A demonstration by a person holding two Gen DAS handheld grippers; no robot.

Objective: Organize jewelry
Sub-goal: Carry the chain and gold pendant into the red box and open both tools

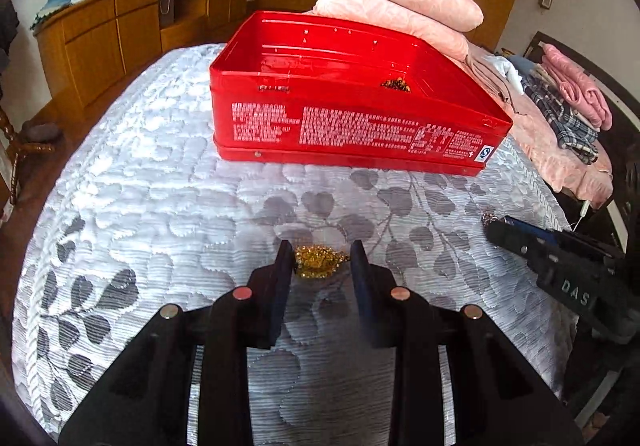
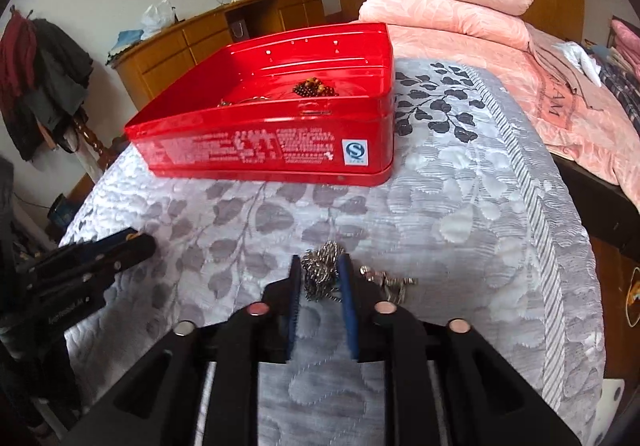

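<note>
Jewelry lies in small heaps on a grey leaf-patterned bedspread (image 1: 168,206) as two hand-held grippers work the pickup step. Nearest the left camera, the left gripper (image 1: 320,262) stands with its fingers spread either side of a gold chain (image 1: 318,266); the left finger looks to be touching the heap, the right one stands just clear, so nothing is gripped there yet. In the right camera, the right gripper (image 2: 322,272) has its fingers drawn in against a bunched silver chain (image 2: 322,272), apparently pinching it, though the chain rests on the cloth and is not lifted. Just beside it to the right lies a small silver trinket (image 2: 390,280), untouched. Farther back sits an open red tin (image 2: 280,150), which already holds a dark beaded bracelet (image 2: 314,87) and a thin gold piece (image 2: 240,101). Behind it rise stacked pink quilts (image 2: 440,2). Judging from this, the next move calls for the left fingers to close on the gold chain, and both pieces to be carried over the tin's near wall and released inside.
</note>
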